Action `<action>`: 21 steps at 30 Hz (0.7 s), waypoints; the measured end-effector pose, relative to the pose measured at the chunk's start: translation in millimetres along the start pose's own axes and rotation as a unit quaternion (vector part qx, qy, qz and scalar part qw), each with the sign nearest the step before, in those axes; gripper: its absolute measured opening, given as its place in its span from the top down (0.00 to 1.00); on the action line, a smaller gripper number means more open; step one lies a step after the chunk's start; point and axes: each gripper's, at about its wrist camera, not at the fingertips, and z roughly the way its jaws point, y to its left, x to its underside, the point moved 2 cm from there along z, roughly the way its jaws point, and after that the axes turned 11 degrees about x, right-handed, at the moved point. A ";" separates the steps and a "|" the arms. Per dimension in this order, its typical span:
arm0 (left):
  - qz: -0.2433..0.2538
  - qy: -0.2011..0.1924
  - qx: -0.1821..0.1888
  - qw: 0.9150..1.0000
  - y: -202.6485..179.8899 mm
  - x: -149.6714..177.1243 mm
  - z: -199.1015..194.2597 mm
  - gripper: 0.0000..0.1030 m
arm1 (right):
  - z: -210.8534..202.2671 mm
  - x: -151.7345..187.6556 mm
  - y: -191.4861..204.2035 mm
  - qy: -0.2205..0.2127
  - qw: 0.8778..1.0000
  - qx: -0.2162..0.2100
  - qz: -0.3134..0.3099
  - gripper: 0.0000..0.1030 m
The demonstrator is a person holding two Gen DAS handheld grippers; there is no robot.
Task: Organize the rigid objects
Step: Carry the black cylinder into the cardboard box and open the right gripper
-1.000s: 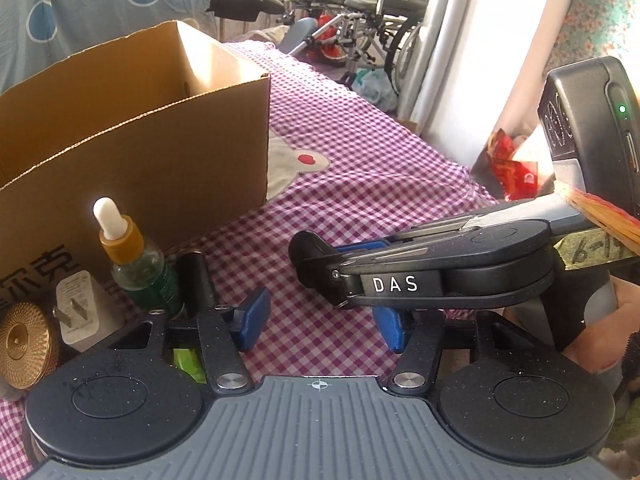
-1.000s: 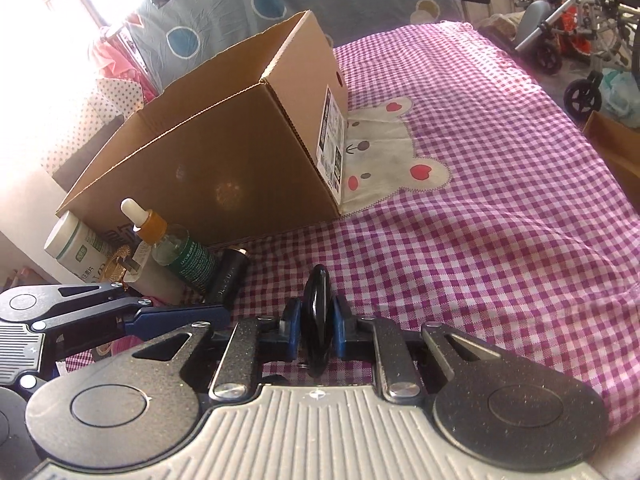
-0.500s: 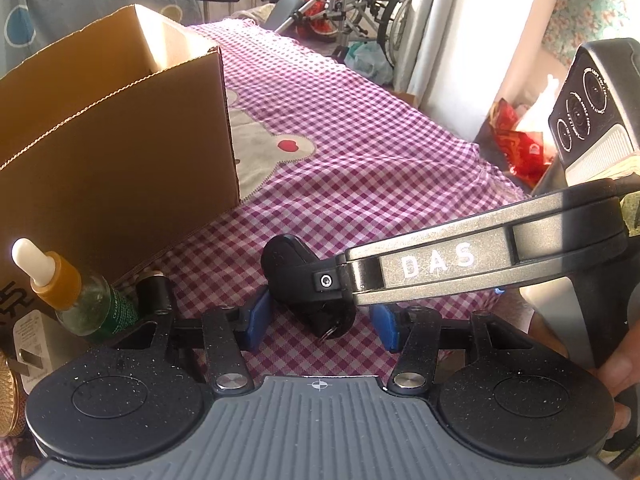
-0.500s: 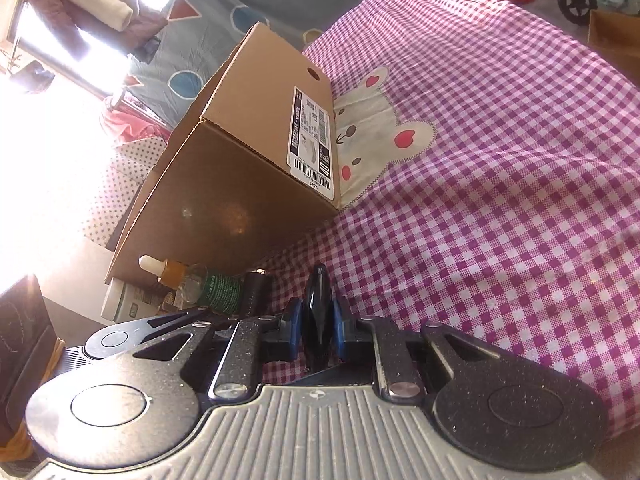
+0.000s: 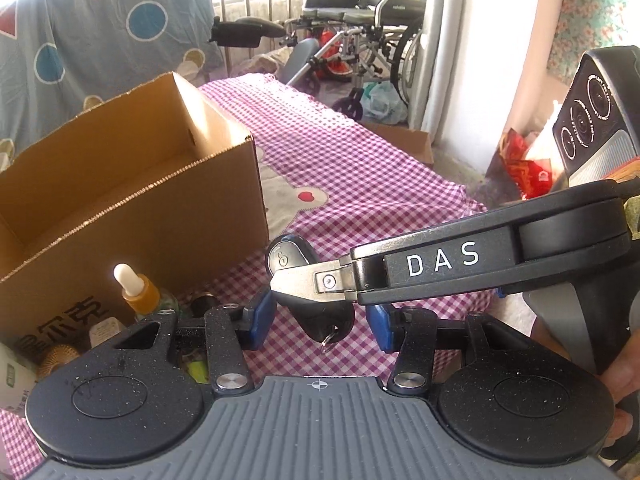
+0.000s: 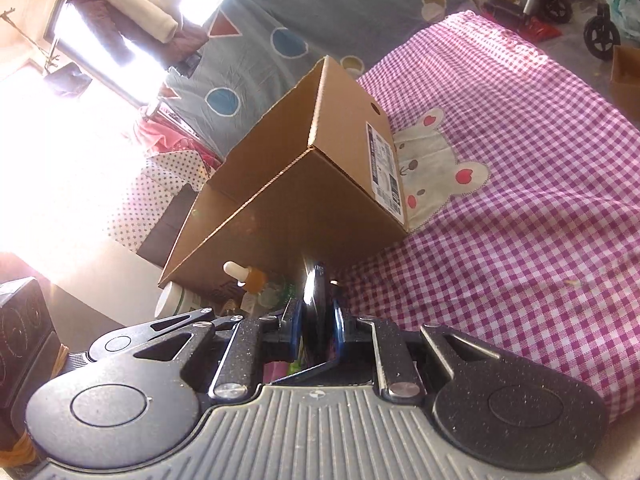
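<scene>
In the right tongs (image 6: 318,326), pinched tight between the blue pads: a black oval plastic key fob (image 5: 286,257), gripped by its flat faces, a small metal ring dangling from its lower end. Held in the air over a purple-and-white checked cloth (image 5: 360,184) with a white rabbit patch, just in front of the near right corner of an open brown cardboard box (image 5: 160,216).

Around the lower half of that fob, the left tongs (image 5: 320,324): parted, having just been closing, a blue pad on either side of the fob and a gap on both sides, no contact to be seen.

At the foot of the box's near wall, low on the left, crowded together:
- a green glass dropper bottle (image 5: 138,292) with amber collar and white rubber bulb, upright
- a short black cylinder (image 5: 202,300) just right of it
- a white plug adapter (image 5: 104,326)
- a round gold ribbed disc (image 5: 56,360)
- a white tub with green label (image 6: 176,302), on its side

At the right edge of the left view, part of a hand (image 5: 624,380) on the right grip. Beyond the cloth, a folded wheelchair (image 5: 360,20).
</scene>
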 end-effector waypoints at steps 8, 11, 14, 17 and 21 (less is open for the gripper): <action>-0.009 -0.067 -0.100 0.993 40.8 -40.5 -77.4 0.52 | 8.0 -57.6 99.0 -0.014 0.993 -0.079 -0.084 0.83; -0.049 -0.063 -0.114 0.990 83.3 -54.8 -85.6 0.51 | 41.9 -84.2 128.2 0.022 0.991 -0.095 -0.091 0.83; -0.091 -0.044 -0.136 0.986 131.1 -65.3 -74.5 0.48 | 97.8 -113.6 155.3 0.079 0.989 -0.087 -0.088 0.83; -0.137 -0.026 -0.160 0.977 173.7 -66.1 -62.2 0.47 | 153.9 -132.4 171.5 0.129 0.987 -0.060 -0.077 0.83; -0.179 -0.035 -0.170 0.968 205.7 -55.2 -71.5 0.47 | 227.6 -143.1 189.7 0.176 0.981 -0.016 -0.075 0.83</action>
